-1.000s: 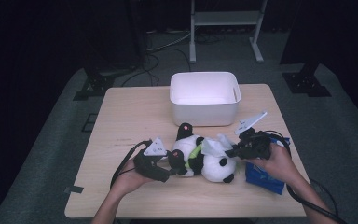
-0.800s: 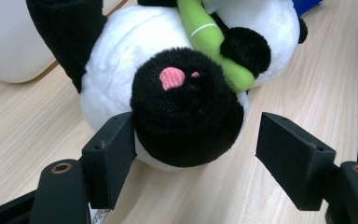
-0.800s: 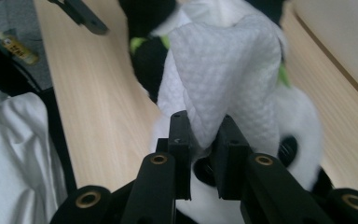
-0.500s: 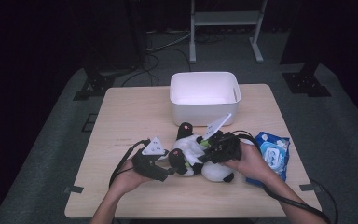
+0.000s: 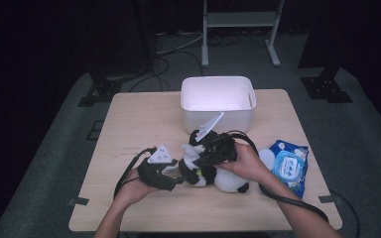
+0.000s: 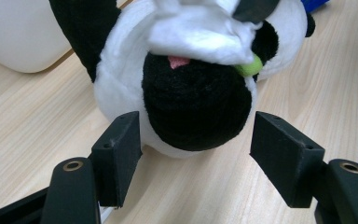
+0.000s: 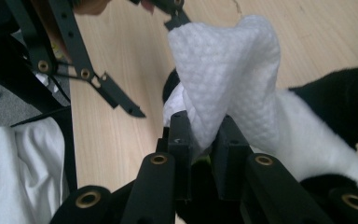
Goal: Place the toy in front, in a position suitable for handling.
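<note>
A black-and-white panda plush (image 5: pixel 227 180) lies on the wooden table (image 5: pixel 139 124) near its front edge. My left gripper (image 5: pixel 177 174) is open at the plush's left end, its jaws standing either side of a round black part of the panda (image 6: pixel 196 98) without closing on it. My right gripper (image 7: pixel 204 140) is shut on a white wet wipe (image 7: pixel 223 70), which it holds down against the panda's white fur (image 7: pixel 303 135). The wipe (image 6: pixel 200 32) lies draped over the top of the plush. In the high view the right gripper (image 5: pixel 202 157) sits over the plush.
A white plastic bin (image 5: pixel 217 101) stands behind the plush at the table's middle back. A blue wipes pack (image 5: pixel 288 166) lies at the right, beside the person's right forearm. Cables trail from both grippers toward the front edge.
My right gripper has moved left from the blue wipes pack to the panda, carrying the white wipe onto it. The left gripper has stayed at the plush.
</note>
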`<action>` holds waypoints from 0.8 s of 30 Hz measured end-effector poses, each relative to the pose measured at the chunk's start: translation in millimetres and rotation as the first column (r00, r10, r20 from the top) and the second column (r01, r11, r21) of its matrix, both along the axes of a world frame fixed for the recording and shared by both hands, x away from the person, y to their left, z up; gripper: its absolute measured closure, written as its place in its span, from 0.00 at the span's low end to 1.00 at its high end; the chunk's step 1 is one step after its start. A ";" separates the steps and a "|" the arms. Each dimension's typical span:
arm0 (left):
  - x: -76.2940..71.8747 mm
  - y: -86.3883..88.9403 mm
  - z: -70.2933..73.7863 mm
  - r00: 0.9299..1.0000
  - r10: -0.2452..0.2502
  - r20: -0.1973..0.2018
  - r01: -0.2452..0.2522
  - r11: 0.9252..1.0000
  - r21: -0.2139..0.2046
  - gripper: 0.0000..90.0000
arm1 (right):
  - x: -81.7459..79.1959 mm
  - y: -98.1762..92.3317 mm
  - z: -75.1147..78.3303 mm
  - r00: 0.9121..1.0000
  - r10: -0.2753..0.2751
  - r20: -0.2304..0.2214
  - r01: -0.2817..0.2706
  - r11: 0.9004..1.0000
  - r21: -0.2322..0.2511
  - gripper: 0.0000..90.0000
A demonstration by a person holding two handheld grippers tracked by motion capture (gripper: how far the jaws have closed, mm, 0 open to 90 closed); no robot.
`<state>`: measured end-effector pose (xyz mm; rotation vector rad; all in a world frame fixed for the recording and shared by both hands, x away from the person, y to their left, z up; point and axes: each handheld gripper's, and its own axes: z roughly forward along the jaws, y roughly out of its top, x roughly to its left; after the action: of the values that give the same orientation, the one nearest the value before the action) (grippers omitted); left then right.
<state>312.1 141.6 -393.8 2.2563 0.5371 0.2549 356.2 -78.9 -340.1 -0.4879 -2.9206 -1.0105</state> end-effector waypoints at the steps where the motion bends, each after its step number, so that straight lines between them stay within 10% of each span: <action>1: 0.1 0.2 0.0 1.000 0.000 0.000 0.000 1.000 -0.001 0.36 | 1.4 2.1 2.2 1.000 0.000 0.003 0.000 1.000 0.003 0.87; 11: -0.1 3.0 0.0 1.000 0.005 -0.005 -0.005 1.000 -0.007 0.37 | 9.6 18.5 6.3 1.000 0.019 0.017 -0.019 0.999 -0.027 0.87; 24: -0.5 3.8 5.8 1.000 0.011 0.012 -0.010 1.000 -0.024 0.37 | 14.3 -11.1 -10.4 0.999 -0.047 -0.022 0.046 0.997 -0.062 0.87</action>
<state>311.6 145.4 -387.9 2.2277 0.5431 0.2656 370.5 -90.1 -350.4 -0.5683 -2.9407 -0.9152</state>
